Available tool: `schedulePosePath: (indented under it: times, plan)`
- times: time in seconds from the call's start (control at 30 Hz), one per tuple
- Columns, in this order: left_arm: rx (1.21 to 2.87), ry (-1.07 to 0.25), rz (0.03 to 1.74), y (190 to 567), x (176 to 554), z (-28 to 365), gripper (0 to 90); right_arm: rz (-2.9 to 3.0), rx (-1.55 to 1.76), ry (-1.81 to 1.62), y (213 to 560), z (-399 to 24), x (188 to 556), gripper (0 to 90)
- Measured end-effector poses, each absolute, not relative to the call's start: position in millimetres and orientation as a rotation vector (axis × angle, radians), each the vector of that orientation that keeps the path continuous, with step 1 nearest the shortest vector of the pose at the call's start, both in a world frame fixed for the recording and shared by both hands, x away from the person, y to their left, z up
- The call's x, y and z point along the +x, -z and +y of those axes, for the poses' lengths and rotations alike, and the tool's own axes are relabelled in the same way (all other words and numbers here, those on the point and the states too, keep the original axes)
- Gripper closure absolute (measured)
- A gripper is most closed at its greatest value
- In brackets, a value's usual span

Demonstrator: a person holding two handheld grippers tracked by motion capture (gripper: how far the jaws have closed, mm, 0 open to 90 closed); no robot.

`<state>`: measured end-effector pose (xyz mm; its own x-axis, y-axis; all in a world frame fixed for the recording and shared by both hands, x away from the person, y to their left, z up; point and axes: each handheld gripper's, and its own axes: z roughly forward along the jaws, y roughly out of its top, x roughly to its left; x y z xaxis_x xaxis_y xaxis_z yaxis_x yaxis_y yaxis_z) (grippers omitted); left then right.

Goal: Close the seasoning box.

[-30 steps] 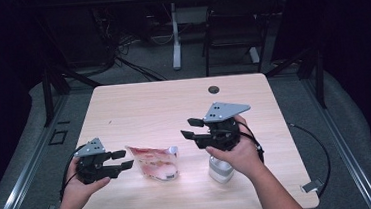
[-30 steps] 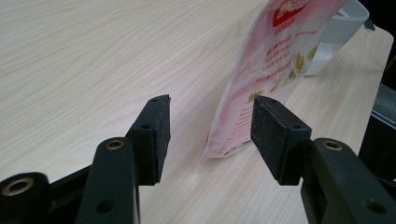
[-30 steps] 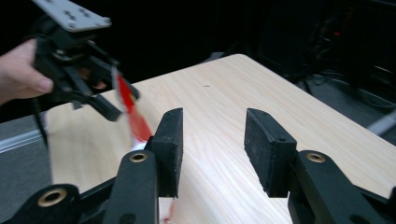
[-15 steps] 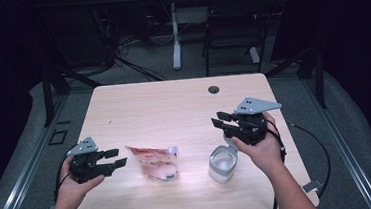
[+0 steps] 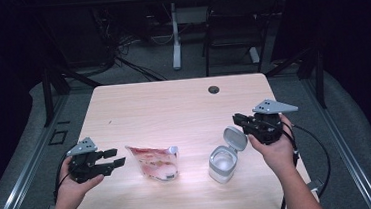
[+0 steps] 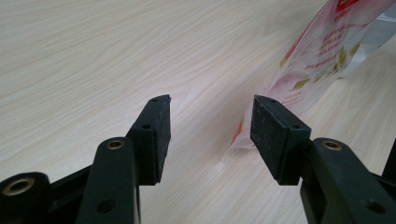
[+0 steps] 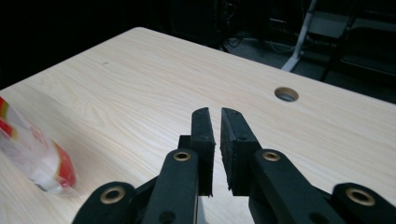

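A red-and-white plastic pouch (image 5: 155,162) lies flat near the table's front, left of centre. To its right stands a small clear container (image 5: 223,162) with its flip lid (image 5: 235,138) up. My left gripper (image 5: 115,157) is open just left of the pouch, pointing at it. In the left gripper view the pouch (image 6: 327,51) lies just beyond the right pad, with bare wood between the open jaws (image 6: 210,121). My right gripper (image 5: 235,118) sits right of the container, apart from it. Its jaws (image 7: 215,116) have just been closing to a thin slit, nothing between them.
The wooden table (image 5: 173,105) has a round cable hole (image 5: 214,89) near its far edge, also ahead of the right gripper (image 7: 286,94). The pouch's blurred edge (image 7: 37,158) shows at the left of the right gripper view. A chair and desk legs stand on the dark floor beyond.
My right gripper has moved right and down, off the container, which now stands uncovered with its lid up; its jaws have closed. The left gripper has stayed put.
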<state>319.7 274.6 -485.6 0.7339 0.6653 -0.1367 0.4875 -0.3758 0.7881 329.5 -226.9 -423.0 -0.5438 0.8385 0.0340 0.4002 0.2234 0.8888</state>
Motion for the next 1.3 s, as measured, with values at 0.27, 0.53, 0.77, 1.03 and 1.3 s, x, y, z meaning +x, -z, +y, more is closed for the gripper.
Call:
schedulePosePath:
  times: [0.27,0.53,0.77,1.03,1.3]
  plan:
    - [2.053,-0.258,0.874,486,320,275,48.0,2.04,1.205,-1.263,435,-239,330,89.4]
    - [2.053,-0.257,0.876,487,320,274,48.1,2.045,1.221,-1.271,442,-241,326,90.0]
    - [2.053,-0.259,0.876,487,320,275,48.1,2.049,1.231,-1.285,451,-240,322,90.0]
    - [2.052,-0.26,0.878,487,320,274,48.0,2.062,1.222,-1.3,453,-236,316,90.0]
    - [2.05,-0.259,0.879,487,320,275,48.0,2.077,1.188,-1.322,453,-229,308,89.5]
